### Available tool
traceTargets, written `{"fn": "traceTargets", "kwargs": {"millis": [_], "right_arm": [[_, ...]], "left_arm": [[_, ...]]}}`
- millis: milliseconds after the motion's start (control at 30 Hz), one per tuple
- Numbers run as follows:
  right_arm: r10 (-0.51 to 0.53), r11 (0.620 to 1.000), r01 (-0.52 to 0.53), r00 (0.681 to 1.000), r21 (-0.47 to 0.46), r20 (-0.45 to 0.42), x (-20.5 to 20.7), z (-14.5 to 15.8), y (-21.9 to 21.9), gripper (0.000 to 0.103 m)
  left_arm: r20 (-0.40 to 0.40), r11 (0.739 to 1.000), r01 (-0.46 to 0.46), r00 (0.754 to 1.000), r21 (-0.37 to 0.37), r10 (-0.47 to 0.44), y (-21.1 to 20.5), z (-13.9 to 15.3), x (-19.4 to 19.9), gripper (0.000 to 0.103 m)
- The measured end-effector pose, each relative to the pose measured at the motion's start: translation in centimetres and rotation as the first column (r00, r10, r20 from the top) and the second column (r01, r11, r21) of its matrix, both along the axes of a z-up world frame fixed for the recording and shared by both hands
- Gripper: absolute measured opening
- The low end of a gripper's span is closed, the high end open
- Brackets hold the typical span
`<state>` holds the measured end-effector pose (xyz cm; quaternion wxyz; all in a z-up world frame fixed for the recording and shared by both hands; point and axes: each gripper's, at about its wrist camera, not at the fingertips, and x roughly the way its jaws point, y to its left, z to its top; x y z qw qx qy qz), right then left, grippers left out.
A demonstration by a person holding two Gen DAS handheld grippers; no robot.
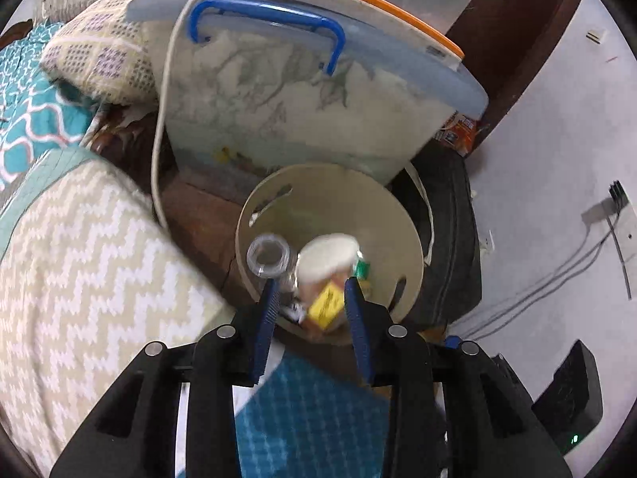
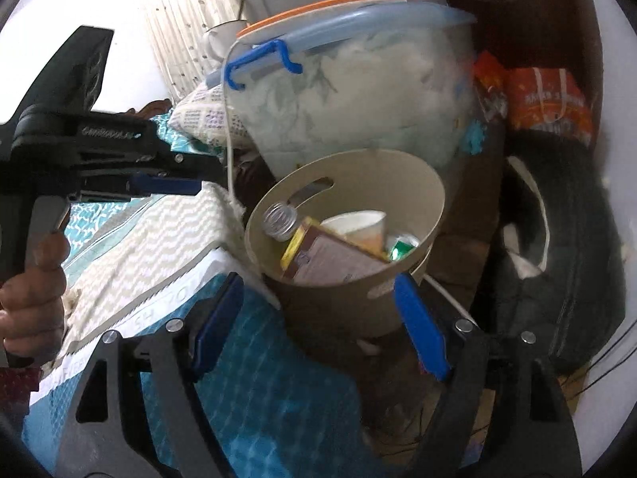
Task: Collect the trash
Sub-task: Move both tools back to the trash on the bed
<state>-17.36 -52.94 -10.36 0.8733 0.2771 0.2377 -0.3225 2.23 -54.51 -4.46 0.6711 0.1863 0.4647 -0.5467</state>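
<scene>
A beige round bin [image 1: 410, 251] [image 2: 434, 203] stands on the floor beside the bed. It holds a clear plastic bottle [image 1: 268, 257] [image 2: 281, 219], a white paper cup [image 1: 326, 257] [image 2: 358, 225], a yellow-and-brown carton [image 1: 326, 304] [image 2: 334, 257] and a green wrapper [image 1: 363, 269] [image 2: 402, 247]. My left gripper [image 1: 311, 292] [image 2: 187, 184] hangs over the bin's near rim, jaws apart, pads touching nothing. The cup looks blurred below it. My right gripper [image 2: 318, 281] is wide open in front of the bin and holds nothing. A hand [image 2: 32, 298] holds the left gripper's handle.
A clear storage box [image 1: 278, 111] [image 2: 358, 91] with a blue handle stands behind the bin. A white cable [image 1: 159, 139] hangs past it. The zigzag bedspread [image 1: 79, 259] lies left, a black bag [image 1: 450, 239] [image 2: 557, 259] right, orange packets [image 2: 545, 99] behind, and a blue mat [image 1: 310, 418] below.
</scene>
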Motion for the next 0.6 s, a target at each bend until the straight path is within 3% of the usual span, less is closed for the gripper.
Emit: {"fn": "traceTargets", "kwargs": {"millis": [200, 367, 600], "right_arm": [[0.015, 0.999, -0.017, 0.999, 0.047, 0.052, 0.0, 0.1, 3.3, 0.078], [0.005, 0.998, -0.012, 0.994, 0.063, 0.107, 0.0, 1.3, 6.2, 0.078], [0.016, 0.997, -0.028, 0.986, 0.070, 0.167, 0.4, 3.2, 9.9, 0.078]], "left_arm": [[0.107, 0.998, -0.057, 0.992, -0.033, 0.060, 7.7, 0.3, -0.3, 0.035], [0.228, 0.991, -0.118, 0.965, -0.057, 0.128, 14.4, 0.7, -1.0, 0.037], [0.291, 0.974, -0.207, 0.930, -0.093, 0.225, 22.1, 1.5, -0.9, 0.040]]}}
